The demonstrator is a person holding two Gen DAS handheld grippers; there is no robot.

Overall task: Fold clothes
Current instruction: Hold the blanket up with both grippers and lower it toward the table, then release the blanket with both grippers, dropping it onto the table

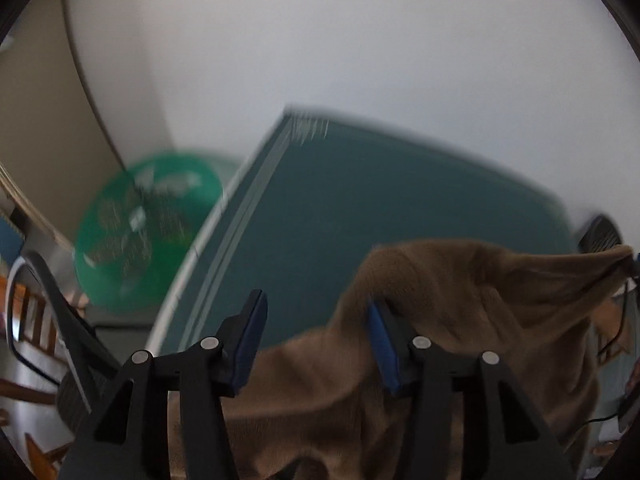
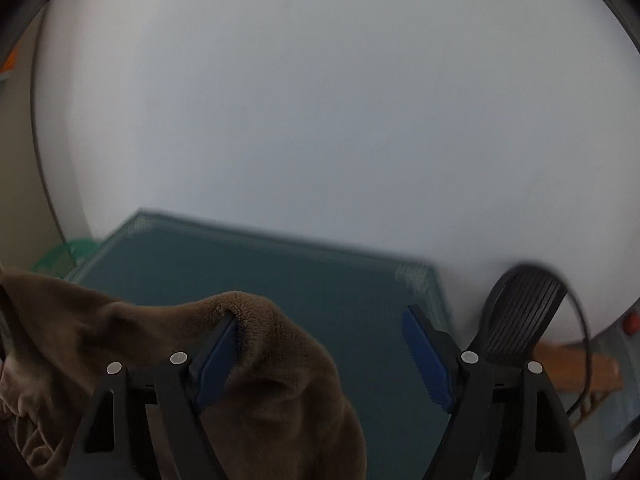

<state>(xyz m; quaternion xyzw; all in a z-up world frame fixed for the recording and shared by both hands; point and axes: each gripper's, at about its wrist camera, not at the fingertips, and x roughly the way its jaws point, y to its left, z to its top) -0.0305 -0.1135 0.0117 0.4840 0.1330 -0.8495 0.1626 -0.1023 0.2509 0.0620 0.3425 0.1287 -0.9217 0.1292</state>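
Note:
A brown fleece garment point(image 1: 460, 320) hangs over the teal table surface point(image 1: 360, 208). In the left wrist view my left gripper point(image 1: 316, 340) is open, and the cloth is draped over its right finger point(image 1: 380, 344) while the left finger stands bare. The garment stretches away in a taut ridge to the right edge of that view. In the right wrist view the same garment point(image 2: 280, 380) is hooked over the left finger point(image 2: 216, 360) of my right gripper point(image 2: 324, 360), which is open wide. Its right finger is bare. No pads press on the cloth.
A white wall point(image 2: 320, 100) fills the background beyond the teal surface point(image 2: 280, 280). A round green object point(image 1: 148, 232) sits past the table's left edge, blurred. A black ribbed part with a cable point(image 2: 520, 312) lies at the right. Wooden furniture point(image 1: 28, 320) shows at the lower left.

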